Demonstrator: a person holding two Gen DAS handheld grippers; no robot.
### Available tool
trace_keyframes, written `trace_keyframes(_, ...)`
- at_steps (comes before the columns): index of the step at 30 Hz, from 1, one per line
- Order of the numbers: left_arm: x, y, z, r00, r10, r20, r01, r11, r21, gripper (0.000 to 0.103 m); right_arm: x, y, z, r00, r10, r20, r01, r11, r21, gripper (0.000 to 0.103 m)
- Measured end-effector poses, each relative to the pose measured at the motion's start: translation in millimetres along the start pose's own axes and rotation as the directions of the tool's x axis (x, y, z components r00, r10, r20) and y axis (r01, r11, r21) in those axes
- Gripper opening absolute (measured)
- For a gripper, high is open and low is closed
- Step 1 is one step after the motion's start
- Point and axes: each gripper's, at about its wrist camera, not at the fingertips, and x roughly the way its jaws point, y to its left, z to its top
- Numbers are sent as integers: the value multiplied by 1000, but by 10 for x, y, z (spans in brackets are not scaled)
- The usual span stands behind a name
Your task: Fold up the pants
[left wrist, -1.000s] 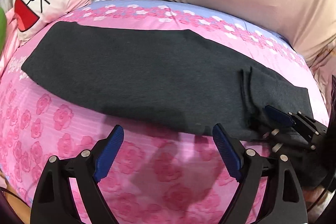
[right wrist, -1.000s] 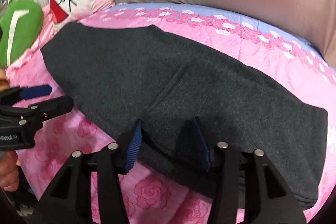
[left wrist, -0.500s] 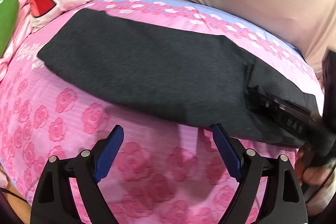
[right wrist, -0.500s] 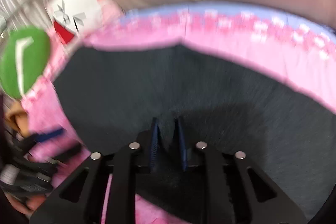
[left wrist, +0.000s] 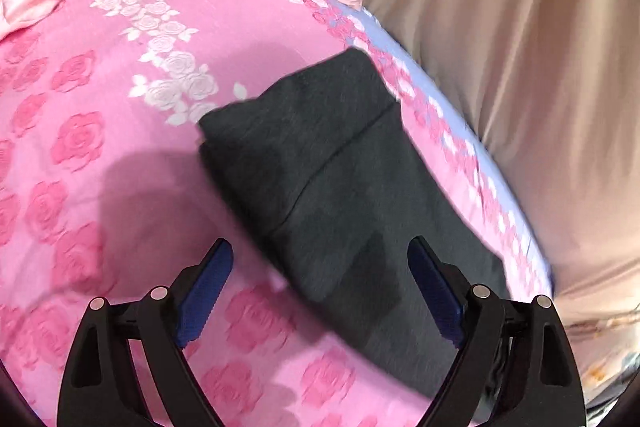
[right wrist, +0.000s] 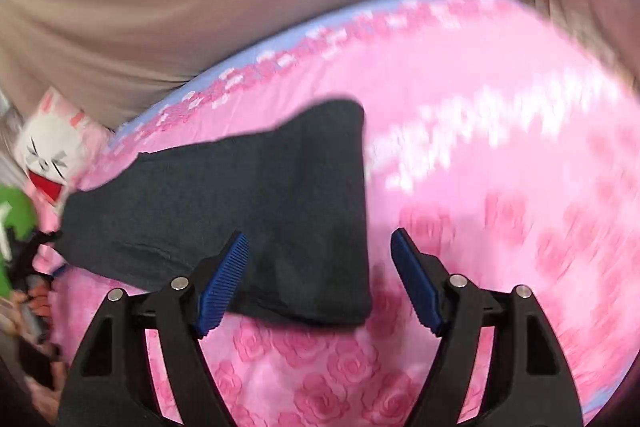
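Charcoal knit pants [left wrist: 340, 187] lie folded on the pink bedspread [left wrist: 100, 147], soft and limp. Your left gripper [left wrist: 320, 287] hangs wide; your right gripper [right wrist: 320, 279] is opening, empty. Pinch every layer at the near edge.
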Motion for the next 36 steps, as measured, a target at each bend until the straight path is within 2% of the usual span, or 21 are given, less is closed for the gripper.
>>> trace_keyframes(2, 64, -9, 37, 999, -36, 9, 36, 999, -25, 91, 59, 10, -39, 999, 35, -7, -35, 999, 14, 74)
trace_keyframes(4, 128, -4, 89, 993, -116, 1, 116, 992, -51, 91, 91, 51, -18, 998, 57, -5, -57, 998, 5, 73)
trace_keyframes(5, 151, 3, 119, 990, -138, 4, 139, 989, -51, 90, 119, 30, -16, 999, 37, -2, -37, 999, 20, 56)
trace_keyframes(6, 172, -8, 133, 988, -151, 12, 152, 988, -42, 75, 166, 38, -14, 999, 34, -11, -33, 999, 34, 44)
trace_keyframes(7, 217, -36, 146, 989, -150, 3, 150, 988, -39, 57, 220, 15, -1, 998, 59, -20, -57, 996, 64, 21)
trace_keyframes(8, 291, -45, 156, 990, -137, -27, 136, 990, -40, 13, 226, -24, 18, 996, 90, -15, -89, 991, 98, 15)
trace_keyframes(9, 355, -41, 154, 987, -146, -61, 143, 988, -52, 12, 234, -10, 58, 995, 98, -10, -96, 991, 93, 14)
trace_keyframes(12, 214, -154, 165, 990, -133, -37, 132, 991, -14, 11, 37, 6, 145, 995, 93, 28, -94, 994, 51, 13)
trace_keyframes(16, -50, -373, 116, 985, -169, -38, 170, 985, 24, 11, -297, -142, 307, 997, 68, 44, -68, 998, -10, 11)
trace_keyframes(19, -233, -480, -118, 978, -191, -80, 195, 980, 42, 11, -530, -317, 299, 999, -5, 49, 7, 999, -47, 11)
trace_keyframes(21, -307, -443, -315, 971, -203, -123, 209, 977, 34, 11, -684, -526, 243, 998, -37, 52, 38, 999, -28, 11)
trace_keyframes(22, -318, -456, -415, 970, -196, -142, 205, 978, 48, 11, -726, -610, 214, 997, -53, 48, 54, 998, -25, 11)
trace_keyframes(24, -304, -529, -657, 977, -123, -172, 145, 982, 124, 11, -741, -750, 111, 993, -120, 2, 119, 990, -74, 13)
trace_keyframes(25, -299, -556, -744, 984, -74, -161, 102, 980, 170, 12, -749, -780, 43, 980, -198, 9, 198, 975, -104, 18)
trace_keyframes(27, -274, -588, -823, 991, -21, -130, 49, 976, 212, 13, -890, -720, -9, 960, -260, 104, 272, 955, -117, 19)
trace_keyframes(28, -269, -592, -825, 992, -21, -122, 45, 979, 200, 13, -954, -641, -8, 960, -245, 138, 262, 957, -123, 20)
trace_keyframes(30, -248, -583, -799, 991, -30, -128, 52, 984, 171, 14, -1058, -272, -19, 976, -103, 190, 140, 972, -190, 27)
trace_keyframes(31, -230, -584, -778, 991, -35, -129, 56, 985, 160, 15, -996, -57, -41, 986, -30, 166, 70, 968, -242, 38)
trace_keyframes(32, -210, -587, -759, 991, -35, -131, 55, 986, 158, 15, -892, 149, -83, 992, 23, 126, 15, 955, -296, 43)
trace_keyframes(35, -198, -549, -764, 989, -40, -141, 60, 988, 145, 21, -411, 790, -311, 995, 102, -19, -99, 886, -452, 43)
trace_keyframes(36, -179, -525, -761, 988, -48, -150, 68, 989, 129, 28, -228, 961, -386, 992, 106, -62, -123, 864, -487, 43)
